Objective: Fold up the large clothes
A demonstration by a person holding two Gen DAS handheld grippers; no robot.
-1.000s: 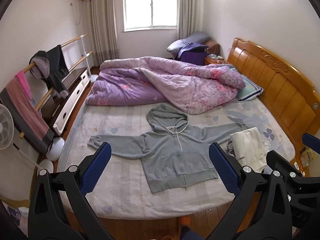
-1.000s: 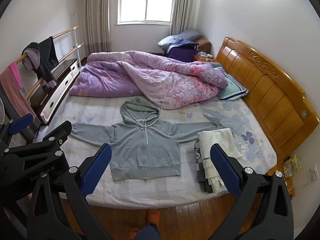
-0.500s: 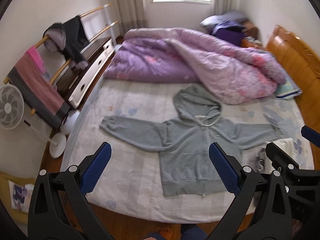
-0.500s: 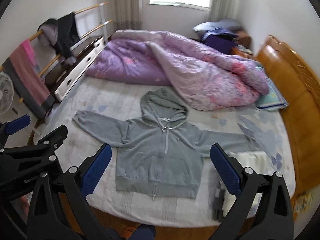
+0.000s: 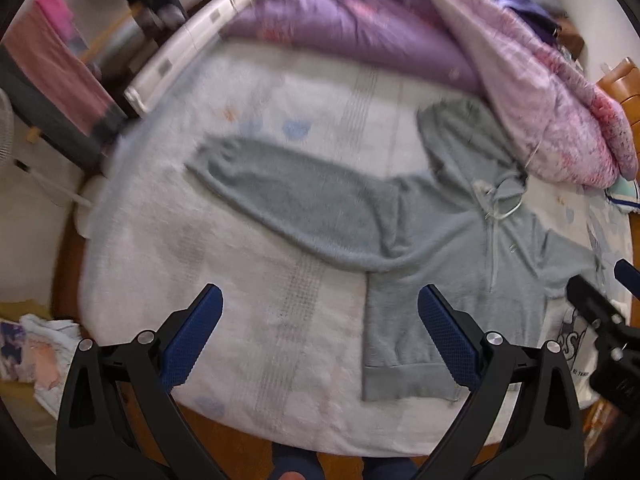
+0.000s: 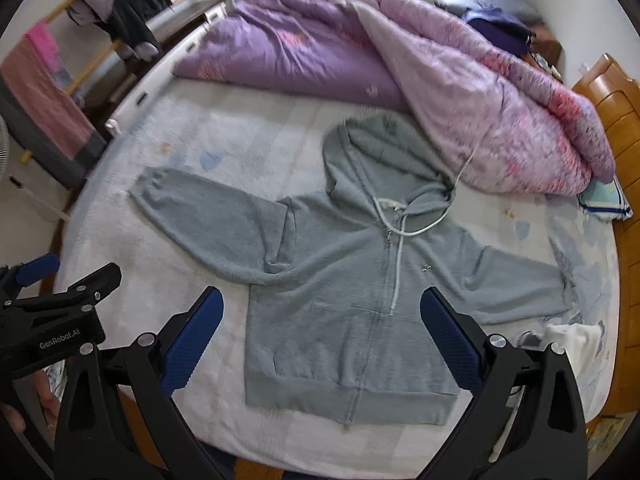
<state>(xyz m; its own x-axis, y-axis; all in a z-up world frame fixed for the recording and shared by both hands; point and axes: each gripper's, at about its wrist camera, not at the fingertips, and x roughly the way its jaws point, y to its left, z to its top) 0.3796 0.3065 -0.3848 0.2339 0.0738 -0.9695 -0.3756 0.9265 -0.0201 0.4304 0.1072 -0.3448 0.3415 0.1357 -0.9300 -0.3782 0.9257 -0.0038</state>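
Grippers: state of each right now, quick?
Left gripper: open, holding nothing, above the bed.
Right gripper: open, holding nothing, over the grey hoodie.

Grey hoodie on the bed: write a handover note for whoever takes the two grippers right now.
Left gripper: open, empty, above the near edge of the bed, facing the hoodie's outstretched sleeve.
Right gripper: open, empty, above the hoodie's hem.
Hoodie: flat, front up, zipped, both sleeves spread, hood toward the purple quilt.
A pile of light clothes lies beside its other sleeve.
Done: hoodie laid out. Left: every fold; nothing is gripped yet.
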